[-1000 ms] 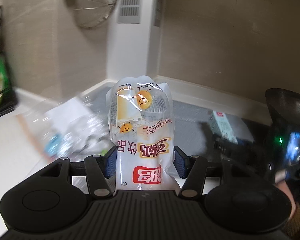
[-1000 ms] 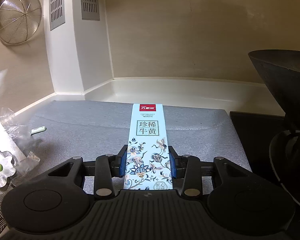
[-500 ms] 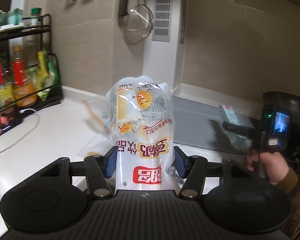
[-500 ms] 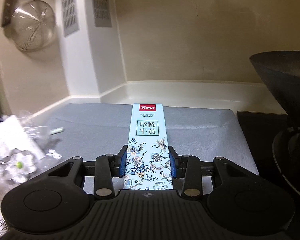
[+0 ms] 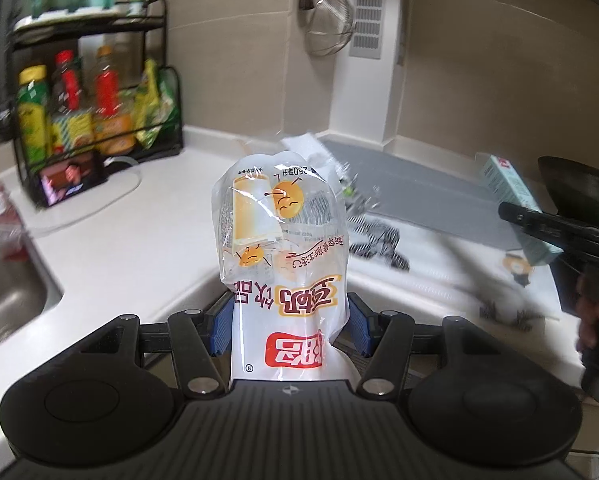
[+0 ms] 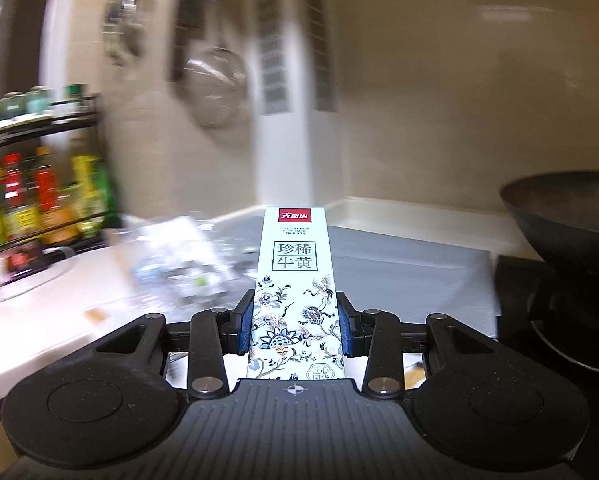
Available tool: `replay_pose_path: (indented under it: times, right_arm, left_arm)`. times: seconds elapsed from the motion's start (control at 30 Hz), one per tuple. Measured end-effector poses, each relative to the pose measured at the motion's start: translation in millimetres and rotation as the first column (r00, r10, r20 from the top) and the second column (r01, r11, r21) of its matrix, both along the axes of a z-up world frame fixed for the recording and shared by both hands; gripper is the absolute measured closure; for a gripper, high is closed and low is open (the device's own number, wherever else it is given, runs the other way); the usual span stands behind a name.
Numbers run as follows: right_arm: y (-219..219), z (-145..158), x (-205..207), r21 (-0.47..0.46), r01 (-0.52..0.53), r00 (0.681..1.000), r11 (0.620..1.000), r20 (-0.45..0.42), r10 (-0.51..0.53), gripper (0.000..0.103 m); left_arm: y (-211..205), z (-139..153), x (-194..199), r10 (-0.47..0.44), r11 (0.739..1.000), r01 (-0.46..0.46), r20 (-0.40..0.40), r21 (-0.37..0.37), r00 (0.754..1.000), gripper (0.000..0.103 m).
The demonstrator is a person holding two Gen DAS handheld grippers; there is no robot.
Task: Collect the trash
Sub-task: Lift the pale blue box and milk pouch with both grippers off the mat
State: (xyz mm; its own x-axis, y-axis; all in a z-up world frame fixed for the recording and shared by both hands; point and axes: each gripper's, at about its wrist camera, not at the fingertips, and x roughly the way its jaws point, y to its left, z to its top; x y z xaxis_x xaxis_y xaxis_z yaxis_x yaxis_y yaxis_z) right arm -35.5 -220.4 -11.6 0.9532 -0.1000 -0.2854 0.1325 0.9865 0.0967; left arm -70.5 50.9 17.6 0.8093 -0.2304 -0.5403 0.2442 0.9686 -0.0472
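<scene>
Above, the left gripper [image 5: 287,322] is pinching a crumpled white plastic drink pouch with orange cartoon print [image 5: 284,264] between its blue pads, holding it over the white countertop [image 5: 147,252]. Meanwhile, the right gripper [image 6: 295,330] is clamping a tall pale-blue floral cardboard box [image 6: 295,292] upright, over the grey mat [image 6: 411,276] beside a black wok [image 6: 567,216].

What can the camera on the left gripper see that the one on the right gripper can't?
Only the left wrist view shows the milk drink pouch clamped in the left gripper, the sink, and the right gripper from outside. Only the right wrist view shows the floral box's printed front, clamped in the right gripper. Both show the condiment rack, hanging strainer, grey mat and black wok.
</scene>
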Motion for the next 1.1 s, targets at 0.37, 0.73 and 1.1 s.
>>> replay_pose_path:
  times: [0.37, 0.73, 1.1]
  right_arm:
    - [95.6, -4.5, -68.1, 0.058, -0.343, 0.930, 0.938, -0.123, 0.348, 0.061]
    - [142.0, -50.9, -69.2, 0.039, -0.380, 0.870, 0.924, -0.326, 0.371, 0.061]
    - [153.4, -63.6, -72.0, 0.036, -0.388, 0.845, 0.921, -0.384, 0.372, 0.061]
  left_arm:
    - [36.6, -34.3, -33.7, 0.099, 0.994, -0.095, -0.086, 0.044, 0.991, 0.041]
    - [51.6, -61.4, -44.8, 0.151, 0.988, -0.146, -0.130, 0.046, 0.980, 0.041]
    - [47.3, -73.8, -48.5, 0.133, 0.991, -0.129, -0.146, 0.040, 0.980, 0.041]
